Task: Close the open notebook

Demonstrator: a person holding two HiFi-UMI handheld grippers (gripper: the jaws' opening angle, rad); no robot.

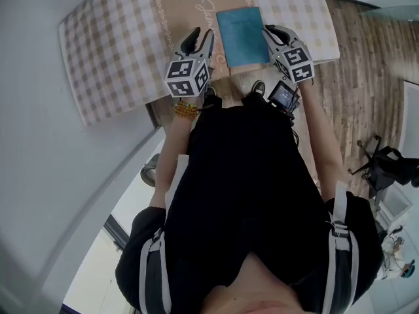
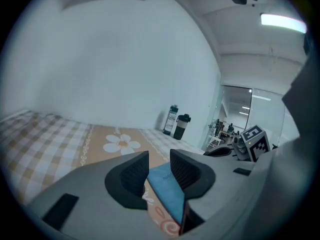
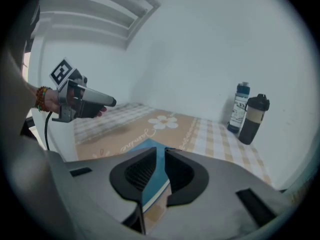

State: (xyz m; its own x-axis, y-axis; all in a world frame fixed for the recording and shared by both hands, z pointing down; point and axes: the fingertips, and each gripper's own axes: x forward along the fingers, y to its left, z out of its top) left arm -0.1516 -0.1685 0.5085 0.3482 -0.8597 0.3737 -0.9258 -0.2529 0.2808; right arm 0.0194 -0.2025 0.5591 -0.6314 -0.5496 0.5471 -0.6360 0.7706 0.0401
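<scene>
The notebook (image 1: 240, 36) lies flat on the counter (image 1: 118, 57), teal cover up and apparently already shut, its long axis running away from the person. It sits between the two tools. The right hand-held gripper (image 1: 273, 33) is just beside its right edge, jaws narrowly apart and holding nothing. The left hand-held gripper (image 1: 203, 35) is near the left edge, jaws wider and empty.

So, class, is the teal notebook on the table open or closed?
Closed: the notebook lies flat, showing only its teal cover, no pages spread.
</scene>
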